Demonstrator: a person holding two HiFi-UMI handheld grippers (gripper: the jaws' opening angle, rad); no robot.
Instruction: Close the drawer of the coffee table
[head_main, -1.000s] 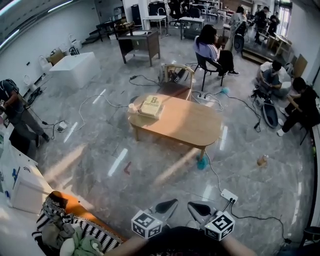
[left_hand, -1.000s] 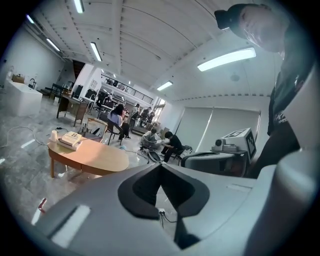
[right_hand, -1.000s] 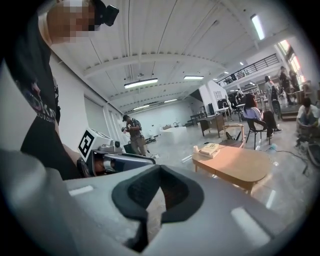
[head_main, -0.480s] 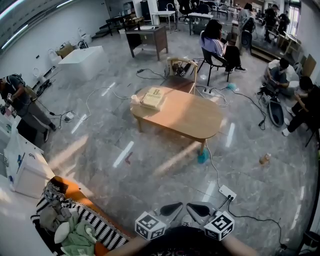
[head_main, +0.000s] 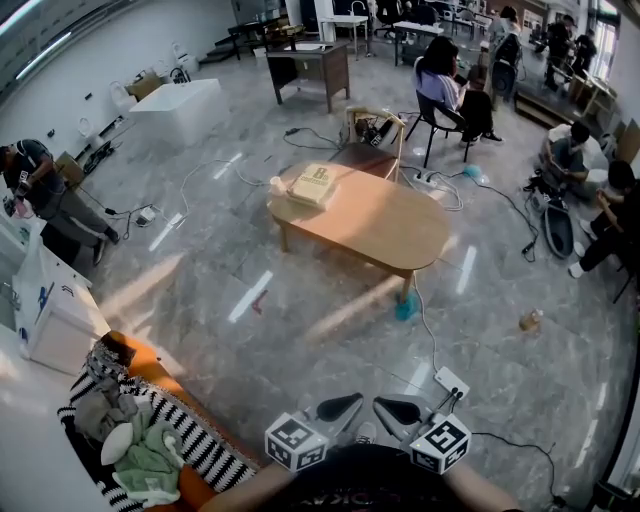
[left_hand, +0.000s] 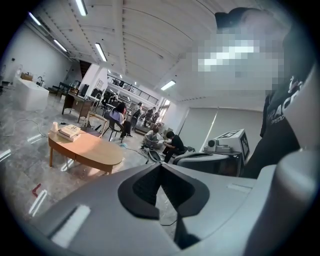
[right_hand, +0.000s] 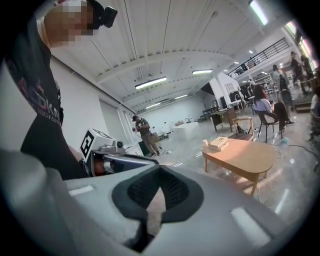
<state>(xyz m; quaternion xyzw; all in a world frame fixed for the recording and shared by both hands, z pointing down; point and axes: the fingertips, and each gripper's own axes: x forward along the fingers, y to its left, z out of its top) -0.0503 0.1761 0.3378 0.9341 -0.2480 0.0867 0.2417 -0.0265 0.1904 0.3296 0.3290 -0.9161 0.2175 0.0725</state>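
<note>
Wooden coffee table (head_main: 385, 235) remains well ahead of my left hand-held gripper (head_main: 340, 408) and right hand-held gripper (head_main: 397, 411), both pressed together, empty; I've shifted slightly, its drawer unseen.

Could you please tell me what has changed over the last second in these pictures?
Only the viewpoint shifted: in the head view the coffee table slid slightly upward, and more of the pile of clothes shows at lower left. Nothing was taken hold of or let go. The left gripper and right gripper stay shut and empty, side by side; the book stays on the table.
</note>
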